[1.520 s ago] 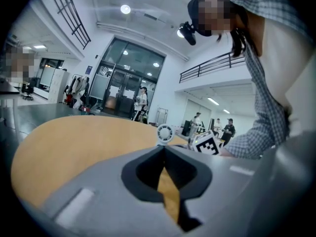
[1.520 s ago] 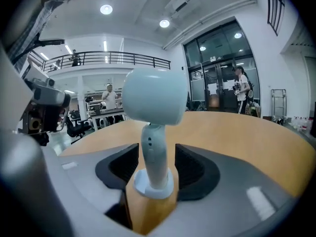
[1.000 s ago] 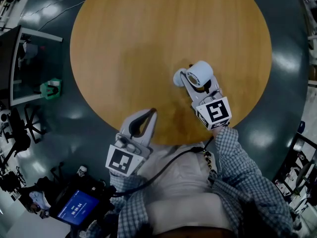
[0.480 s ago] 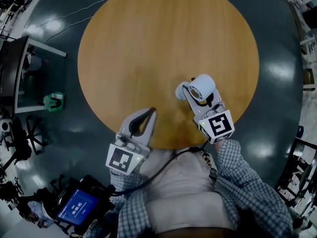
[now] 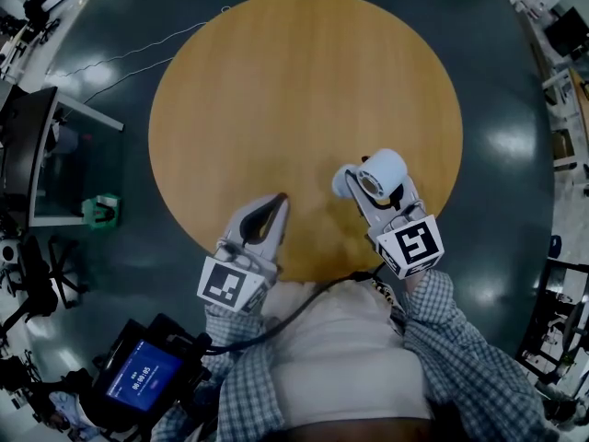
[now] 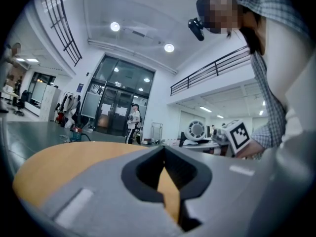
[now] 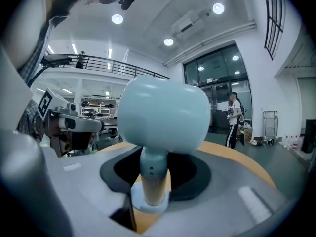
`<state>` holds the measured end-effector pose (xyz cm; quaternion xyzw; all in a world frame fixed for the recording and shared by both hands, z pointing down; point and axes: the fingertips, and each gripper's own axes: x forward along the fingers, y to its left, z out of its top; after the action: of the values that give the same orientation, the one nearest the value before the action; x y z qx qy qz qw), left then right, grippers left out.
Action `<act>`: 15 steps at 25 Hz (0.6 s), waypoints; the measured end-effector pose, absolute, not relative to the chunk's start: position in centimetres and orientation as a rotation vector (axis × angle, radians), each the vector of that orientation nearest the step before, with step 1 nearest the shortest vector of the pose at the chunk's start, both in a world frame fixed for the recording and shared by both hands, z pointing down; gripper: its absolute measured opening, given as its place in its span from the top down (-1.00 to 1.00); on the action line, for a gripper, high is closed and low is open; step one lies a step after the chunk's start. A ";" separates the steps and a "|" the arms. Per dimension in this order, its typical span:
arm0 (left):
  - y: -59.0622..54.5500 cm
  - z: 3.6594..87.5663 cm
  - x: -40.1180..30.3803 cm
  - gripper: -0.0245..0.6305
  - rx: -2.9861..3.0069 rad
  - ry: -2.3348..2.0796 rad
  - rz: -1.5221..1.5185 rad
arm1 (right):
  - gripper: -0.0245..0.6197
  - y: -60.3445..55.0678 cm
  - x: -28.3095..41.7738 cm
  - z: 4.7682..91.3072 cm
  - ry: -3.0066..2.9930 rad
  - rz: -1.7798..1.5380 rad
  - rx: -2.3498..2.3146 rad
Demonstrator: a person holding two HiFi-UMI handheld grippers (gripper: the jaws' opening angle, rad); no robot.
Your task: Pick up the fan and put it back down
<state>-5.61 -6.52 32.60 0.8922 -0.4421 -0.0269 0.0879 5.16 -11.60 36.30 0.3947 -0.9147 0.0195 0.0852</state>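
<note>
A small pale fan [image 5: 382, 173] with a round head, short stem and disc base hangs above the near right part of the round wooden table [image 5: 294, 90]. My right gripper [image 5: 361, 188] is shut on its stem [image 7: 152, 177]. The head [image 7: 163, 115] fills the right gripper view above the jaws. My left gripper [image 5: 278, 201] hovers over the table's near edge, to the left of the fan, its jaws shut with nothing between them. In the left gripper view, its closed tips [image 6: 163, 151] point across the table, and the fan [image 6: 196, 130] shows far right.
The table stands on a dark glossy floor. To the left are a dark desk [image 5: 28, 145] and a green object [image 5: 99, 210]. A device with a blue screen [image 5: 143, 382] hangs at my lower left. A white cable [image 5: 120, 58] lies on the floor.
The right gripper has risen with the fan held in it, moving slightly right. The left gripper has also risen a little. Both sets of jaws have stayed as they were.
</note>
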 end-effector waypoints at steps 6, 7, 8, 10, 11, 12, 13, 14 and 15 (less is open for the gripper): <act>-6.7 33.2 -5.6 0.93 2.653 -1.294 -0.052 | 0.49 -11.5 4.9 35.8 -2.730 -0.020 1.147; -6.7 33.2 -5.7 0.93 2.653 -1.297 -0.056 | 0.49 -11.4 4.8 35.9 -2.730 -0.022 1.148; -6.7 33.2 -5.8 0.93 2.653 -1.301 -0.058 | 0.49 -11.4 4.7 35.9 -2.731 -0.022 1.149; -6.8 33.2 -6.0 0.93 2.646 -1.313 -0.055 | 0.49 -11.4 4.6 35.9 -2.733 -0.023 1.149; -6.9 33.2 -6.1 0.93 2.642 -1.316 -0.055 | 0.49 -11.4 4.5 35.9 -2.734 -0.025 1.148; -6.9 33.2 -6.1 0.93 2.642 -1.314 -0.059 | 0.49 -11.5 4.5 35.8 -2.736 -0.027 1.146; -7.0 33.1 -6.0 0.93 2.646 -1.310 -0.064 | 0.49 -11.5 4.4 35.8 -2.738 -0.028 1.145; -7.0 33.0 -6.0 0.93 2.649 -1.306 -0.069 | 0.49 -11.5 4.4 35.8 -2.740 -0.029 1.144; -7.0 32.9 -6.0 0.93 2.653 -1.302 -0.073 | 0.49 -11.5 4.3 35.8 -2.741 -0.030 1.144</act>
<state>-5.96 -6.96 32.93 0.8936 -0.4385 -0.0245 0.0926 4.34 -11.52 35.81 0.3837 -0.9194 -0.0101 0.0856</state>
